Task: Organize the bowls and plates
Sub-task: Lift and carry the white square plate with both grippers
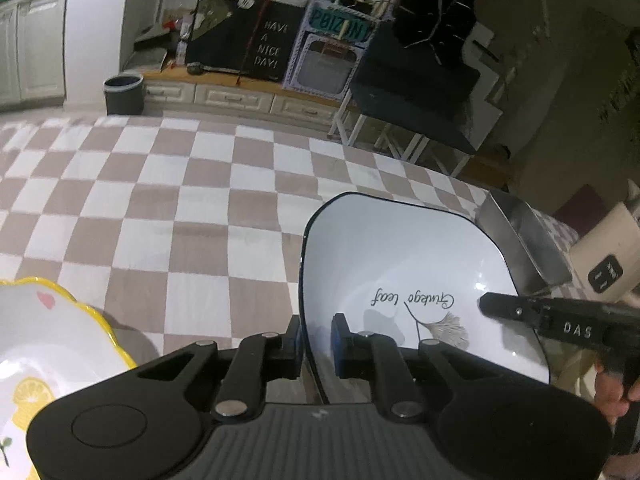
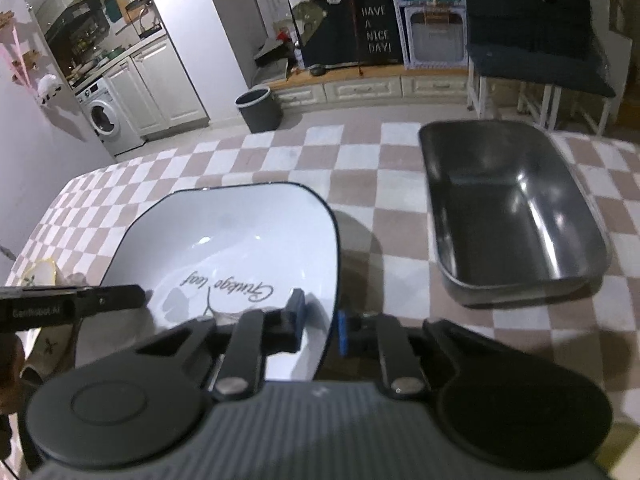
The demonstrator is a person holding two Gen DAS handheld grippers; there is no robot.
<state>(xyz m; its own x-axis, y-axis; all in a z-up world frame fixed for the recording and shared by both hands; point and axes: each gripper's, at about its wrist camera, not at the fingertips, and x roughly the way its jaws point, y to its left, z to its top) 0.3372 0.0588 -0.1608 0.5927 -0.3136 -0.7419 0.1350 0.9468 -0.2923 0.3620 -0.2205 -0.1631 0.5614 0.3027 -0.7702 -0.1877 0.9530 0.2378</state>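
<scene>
A white squarish bowl with a dark rim and "Ginkgo leaf" lettering [image 1: 400, 264] [image 2: 232, 240] is held above the checkered table by both grippers. My left gripper [image 1: 316, 340] is shut on its left rim, one finger inside and one outside. My right gripper [image 2: 320, 320] is shut on its right rim; its finger also shows in the left wrist view [image 1: 504, 306]. A white plate with a yellow wavy rim [image 1: 36, 344] lies at lower left; it shows small in the right wrist view [image 2: 42, 274].
A dark metal rectangular tray [image 2: 516, 208] [image 1: 520, 236] stands on the table right of the bowl. The checkered tablecloth [image 1: 160, 208] stretches ahead. A grey bin [image 2: 260, 110], cabinets and a dark-topped stand [image 2: 540, 64] are beyond the table.
</scene>
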